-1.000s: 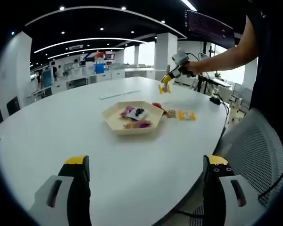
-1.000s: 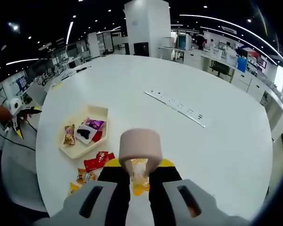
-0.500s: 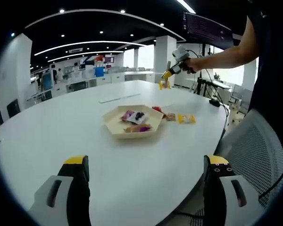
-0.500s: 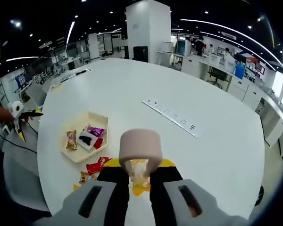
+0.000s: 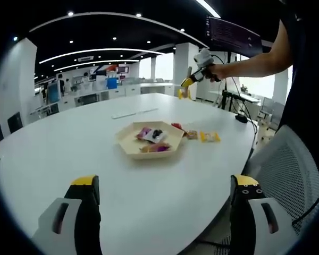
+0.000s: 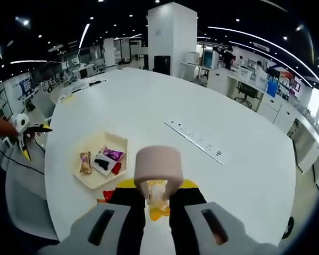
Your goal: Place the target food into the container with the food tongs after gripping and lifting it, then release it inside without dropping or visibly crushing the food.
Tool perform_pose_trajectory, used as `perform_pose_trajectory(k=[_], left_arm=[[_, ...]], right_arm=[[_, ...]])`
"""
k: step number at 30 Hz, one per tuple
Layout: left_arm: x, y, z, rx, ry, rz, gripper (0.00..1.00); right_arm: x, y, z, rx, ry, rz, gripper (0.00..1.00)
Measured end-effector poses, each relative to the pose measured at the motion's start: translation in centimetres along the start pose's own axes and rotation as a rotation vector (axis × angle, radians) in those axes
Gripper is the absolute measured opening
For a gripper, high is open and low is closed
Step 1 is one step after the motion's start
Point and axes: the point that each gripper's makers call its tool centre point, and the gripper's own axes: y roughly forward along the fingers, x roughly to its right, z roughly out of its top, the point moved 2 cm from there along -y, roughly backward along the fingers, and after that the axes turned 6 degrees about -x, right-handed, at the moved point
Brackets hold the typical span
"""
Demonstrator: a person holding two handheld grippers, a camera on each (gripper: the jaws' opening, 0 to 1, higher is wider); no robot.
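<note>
A pale hexagonal tray (image 5: pixel 150 140) holding a few wrapped snacks sits mid-table; it also lies below in the right gripper view as the tray (image 6: pixel 99 162). Beside it lie a red packet (image 5: pixel 176 126), a brown one (image 5: pixel 191 134) and a yellow one (image 5: pixel 209 137). My left gripper (image 5: pixel 166 210) hangs open over the table's near edge, gripping nothing. My right gripper (image 6: pixel 157 186), held high over the table's far side, is shut on a yellow-wrapped snack (image 6: pixel 157 197) under a beige rounded piece (image 6: pixel 157 164). A hand holds that right gripper (image 5: pixel 194 81) up.
A white power strip (image 6: pixel 195 142) lies on the big oval white table (image 5: pixel 69 138). A mesh office chair (image 5: pixel 287 175) stands at the table's right edge. The person's arm (image 5: pixel 250 62) reaches over the far corner. Desks and a pillar (image 6: pixel 171 34) stand beyond.
The right gripper has risen higher above the table with the snack still in it, so the tray looks smaller below. The left gripper has stayed put.
</note>
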Motion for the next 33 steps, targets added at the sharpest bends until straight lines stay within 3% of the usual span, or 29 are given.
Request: perform_pose_trajectory(k=[14,33], left_arm=[[0.0,-0.2,0.4,0.029,0.004,-0.006,1.00],[0.2,-0.6,1.2,0.061,-0.002,-0.024,0.99]], right_arm=[[-2.3,0.7,1.5,0.012,-0.010,0.004,0.15],[-8.7,4.9,6.5,0.042,-0.050,0.054,0.15]])
